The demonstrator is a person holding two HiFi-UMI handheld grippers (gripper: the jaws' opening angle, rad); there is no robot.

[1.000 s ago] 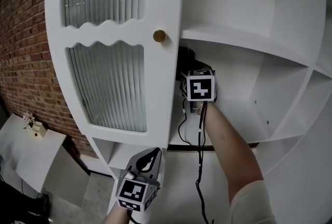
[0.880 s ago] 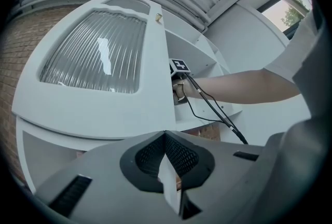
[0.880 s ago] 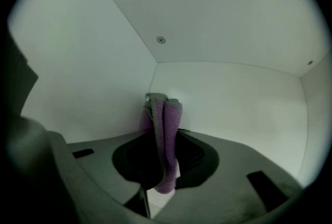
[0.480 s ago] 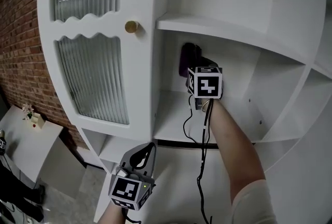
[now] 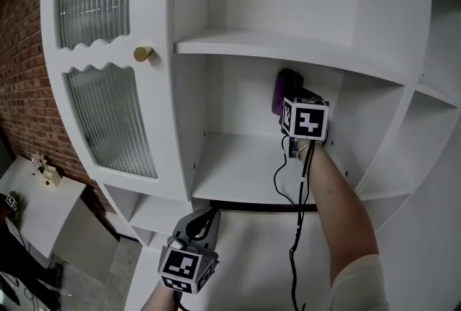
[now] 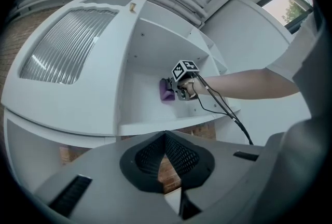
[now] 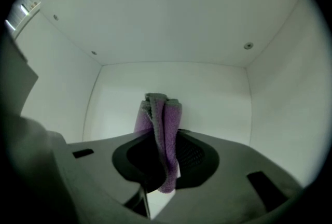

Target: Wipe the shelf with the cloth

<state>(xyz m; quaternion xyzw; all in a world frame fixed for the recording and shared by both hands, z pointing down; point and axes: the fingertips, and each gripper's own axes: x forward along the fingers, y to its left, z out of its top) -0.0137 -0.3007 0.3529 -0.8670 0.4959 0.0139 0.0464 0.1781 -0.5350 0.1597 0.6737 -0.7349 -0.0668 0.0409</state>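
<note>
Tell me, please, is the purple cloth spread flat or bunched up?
Bunched up: the cloth hangs in vertical folds, pinched between the shut jaws of the right gripper.

The right gripper [image 5: 294, 109], at three o'clock of centre, holds a crumpled purple cloth [image 5: 284, 90] close to the back wall above the white painted shelf [image 5: 238, 162]. The left gripper [image 5: 202, 224] hangs at six o'clock, below the shelf. A round brass knob [image 5: 142, 53] on the ribbed-glass door [image 5: 108, 122] sits at ten o'clock.
</note>
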